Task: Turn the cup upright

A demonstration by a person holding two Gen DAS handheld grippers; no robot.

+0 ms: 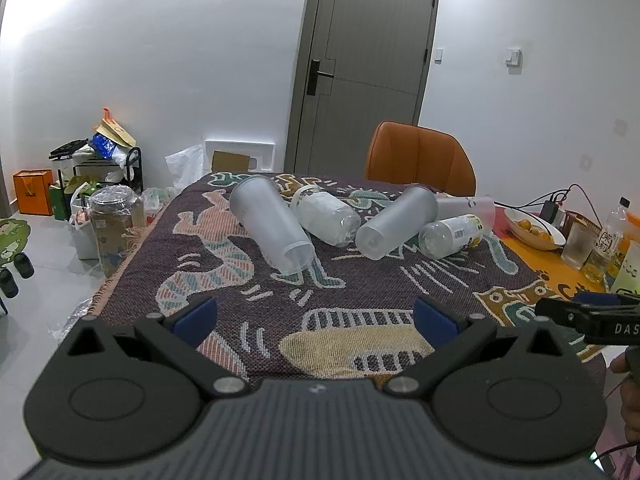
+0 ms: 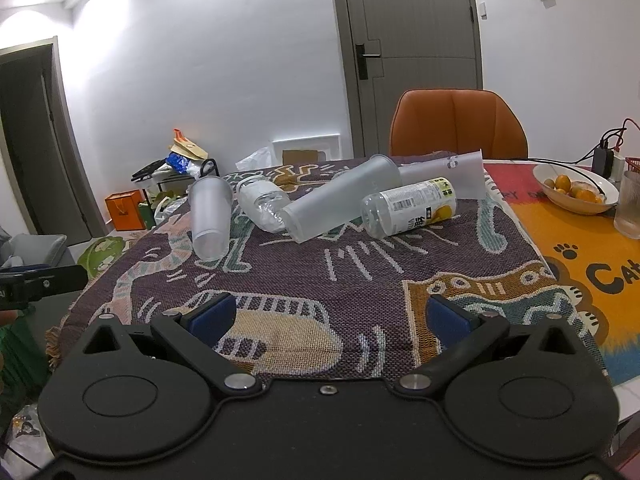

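Several frosted plastic cups and bottles lie on their sides on the patterned cloth (image 1: 360, 292). A frosted cup (image 1: 272, 224) lies at the left, also in the right wrist view (image 2: 210, 216). A second frosted cup (image 1: 394, 222) lies at the middle (image 2: 340, 204), with a third cup (image 1: 466, 207) behind it (image 2: 444, 176). A clear bottle (image 1: 326, 214) and a yellow-labelled bottle (image 1: 452, 236) lie between them. My left gripper (image 1: 316, 322) is open and empty, well short of the cups. My right gripper (image 2: 330, 316) is open and empty, also short of them.
An orange chair (image 1: 420, 158) stands behind the table. A bowl of oranges (image 2: 576, 188), a ribbed glass (image 2: 628, 210), a charger and cables sit at the right. Bags and boxes (image 1: 96, 168) clutter the floor at the left. The cloth's left edge (image 1: 108, 288) overhangs the table.
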